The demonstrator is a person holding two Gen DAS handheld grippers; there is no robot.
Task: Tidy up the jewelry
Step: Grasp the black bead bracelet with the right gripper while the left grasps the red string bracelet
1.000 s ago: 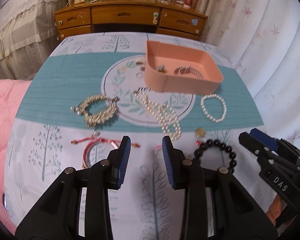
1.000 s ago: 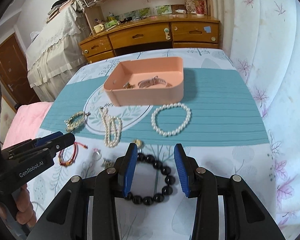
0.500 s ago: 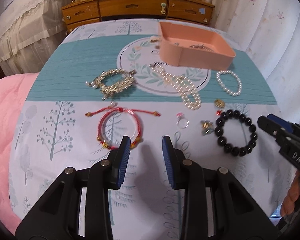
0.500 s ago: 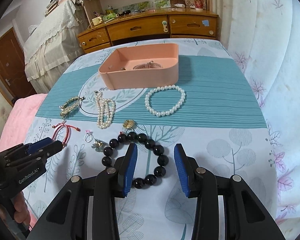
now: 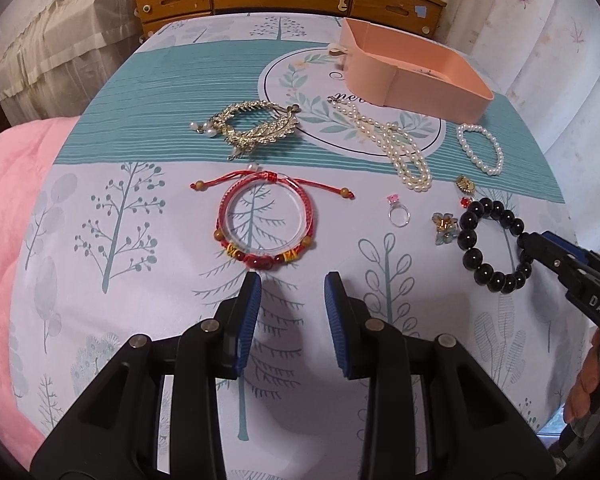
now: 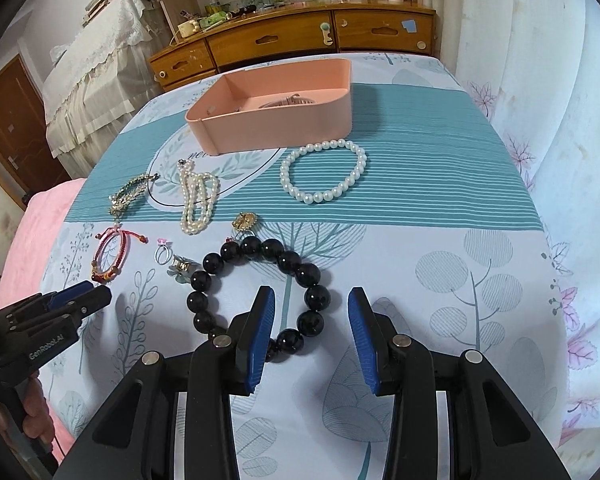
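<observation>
A pink tray (image 5: 420, 76) (image 6: 276, 128) with some jewelry inside stands at the far side of the cloth. In front of it lie a gold bracelet (image 5: 252, 130), a long pearl necklace (image 5: 392, 146), a white pearl bracelet (image 6: 324, 170), a red cord bracelet (image 5: 266, 220), a small ring (image 5: 398, 212) and a black bead bracelet (image 6: 260, 292). My left gripper (image 5: 292, 312) is open, just short of the red cord bracelet. My right gripper (image 6: 312, 328) is open, with the near right beads of the black bracelet between its fingers.
A flower charm (image 5: 444, 226) and a gold brooch (image 6: 245, 221) lie beside the black bracelet. A pink blanket (image 5: 4, 208) lies at the left edge. A wooden dresser (image 6: 300, 36) stands behind the table, curtains (image 6: 540, 60) to the right.
Both grippers have pulled back toward the near edge and come lower. The red cord bracelet now lies just ahead of the left gripper, and the black bracelet's beads sit between the right fingers.
</observation>
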